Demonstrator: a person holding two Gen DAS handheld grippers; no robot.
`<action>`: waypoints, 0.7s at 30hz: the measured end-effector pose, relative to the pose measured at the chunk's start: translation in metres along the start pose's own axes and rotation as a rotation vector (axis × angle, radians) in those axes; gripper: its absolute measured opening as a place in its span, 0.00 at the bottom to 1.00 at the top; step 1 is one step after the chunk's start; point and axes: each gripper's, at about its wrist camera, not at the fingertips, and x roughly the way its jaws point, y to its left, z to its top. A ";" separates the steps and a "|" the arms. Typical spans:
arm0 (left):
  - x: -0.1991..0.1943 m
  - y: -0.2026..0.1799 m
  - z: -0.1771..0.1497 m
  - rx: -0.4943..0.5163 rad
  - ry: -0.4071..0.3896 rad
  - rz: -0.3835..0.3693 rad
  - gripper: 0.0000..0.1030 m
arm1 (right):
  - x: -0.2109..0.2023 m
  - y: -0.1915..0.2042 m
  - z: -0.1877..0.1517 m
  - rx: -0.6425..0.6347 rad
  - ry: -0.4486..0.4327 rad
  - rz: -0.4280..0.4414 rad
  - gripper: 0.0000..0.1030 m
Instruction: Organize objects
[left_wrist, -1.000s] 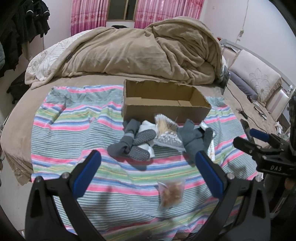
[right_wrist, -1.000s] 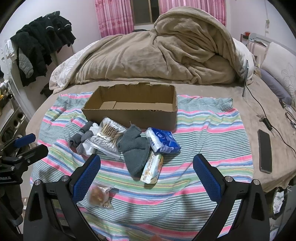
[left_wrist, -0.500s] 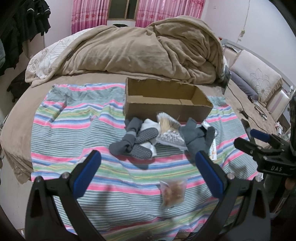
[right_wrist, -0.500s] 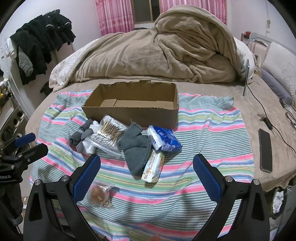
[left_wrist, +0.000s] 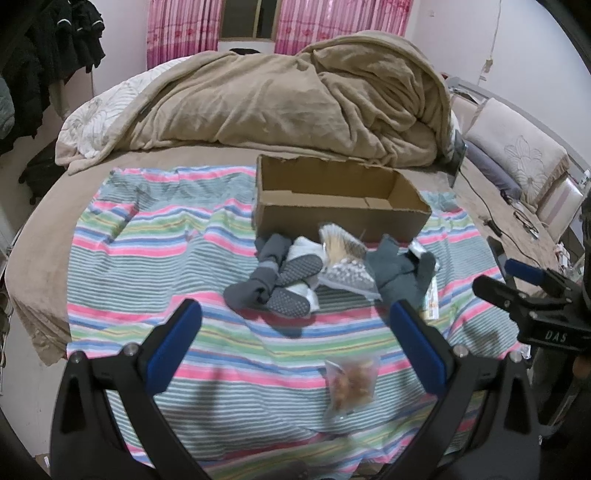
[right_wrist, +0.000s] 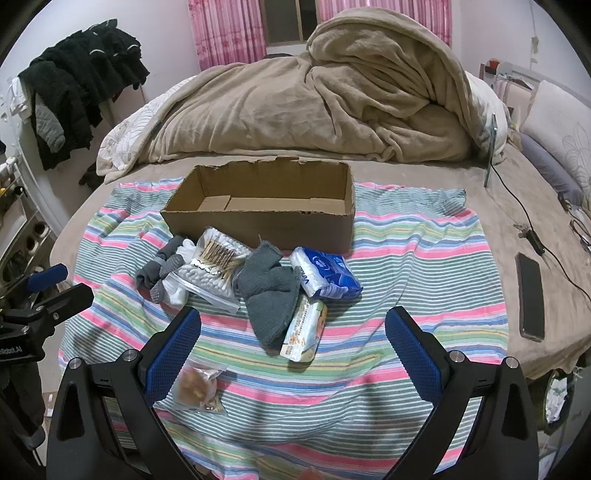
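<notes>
An empty cardboard box (left_wrist: 340, 206) (right_wrist: 266, 218) sits on a striped cloth on the bed. In front of it lie grey and white socks (left_wrist: 280, 277) (right_wrist: 162, 269), a bag of cotton swabs (left_wrist: 343, 258) (right_wrist: 214, 266), a grey cloth (left_wrist: 399, 269) (right_wrist: 269, 295), a blue tissue pack (right_wrist: 325, 273) and a white wipes pack (right_wrist: 304, 328). A small clear snack bag (left_wrist: 351, 380) (right_wrist: 195, 384) lies nearest. My left gripper (left_wrist: 295, 321) and right gripper (right_wrist: 293, 325) are both open and empty, above the cloth's near edge.
A heaped beige blanket (left_wrist: 295, 96) covers the far half of the bed. A phone (right_wrist: 532, 295) and a charger cable (right_wrist: 524, 229) lie on the right of the bed. Pillows (left_wrist: 517, 155) are at the right, dark clothes (right_wrist: 81, 81) hang at left.
Both grippers have moved slightly forward and up over the bed; the objects sit a little lower in view. Nothing was grasped or moved.
</notes>
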 end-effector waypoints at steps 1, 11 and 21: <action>0.001 0.000 0.000 0.001 0.002 -0.001 0.99 | 0.000 0.000 -0.001 0.001 0.000 0.000 0.99; 0.002 -0.002 0.000 0.001 0.013 -0.007 0.99 | 0.002 -0.004 -0.001 0.008 0.005 0.000 0.99; 0.003 -0.001 0.000 -0.003 0.009 -0.004 0.99 | 0.003 -0.004 -0.002 0.010 0.006 0.000 0.99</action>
